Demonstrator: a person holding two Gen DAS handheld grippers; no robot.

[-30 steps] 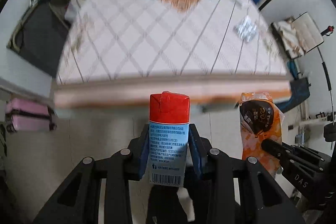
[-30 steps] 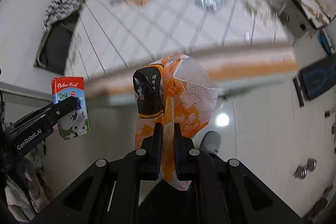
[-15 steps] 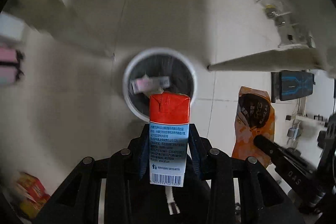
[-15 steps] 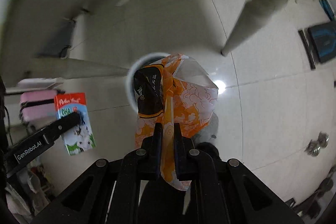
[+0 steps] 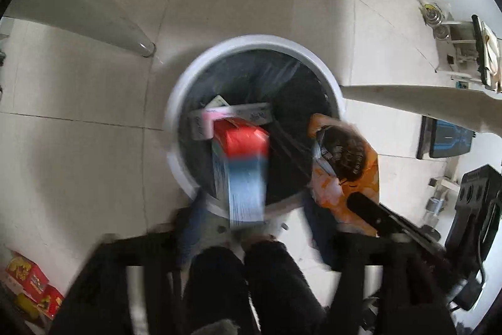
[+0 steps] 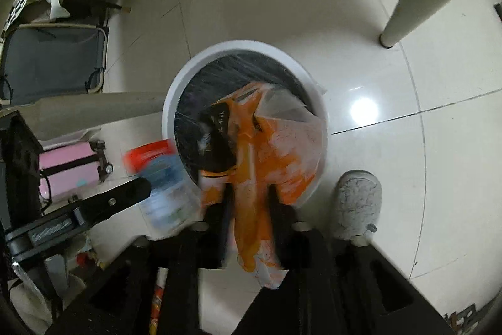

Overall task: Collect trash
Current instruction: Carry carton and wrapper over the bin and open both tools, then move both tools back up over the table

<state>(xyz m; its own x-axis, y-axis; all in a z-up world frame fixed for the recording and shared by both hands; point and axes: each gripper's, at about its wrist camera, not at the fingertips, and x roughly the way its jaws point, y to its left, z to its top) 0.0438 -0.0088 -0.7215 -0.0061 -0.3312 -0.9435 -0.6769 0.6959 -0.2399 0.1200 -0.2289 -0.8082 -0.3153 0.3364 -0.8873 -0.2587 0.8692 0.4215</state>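
Left gripper (image 5: 248, 228) spreading apart, milk carton (image 5: 243, 165) dropping over the bin (image 5: 188, 83); right gripper (image 6: 248, 206) seemingly parting around the orange snack bag (image 6: 263, 146) above the bin; releasing should be happening well inside the rim.

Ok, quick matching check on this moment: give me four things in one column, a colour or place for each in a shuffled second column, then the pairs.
1. milk carton
2. snack bag
3. trash bin
4. slipper

A. grey, on the floor beside the bin
B. white rim, black liner
C. orange, between the right gripper fingers
D. red top, blurred, over the bin opening

Pairs: 1-D, 2-C, 3-B, 4-A
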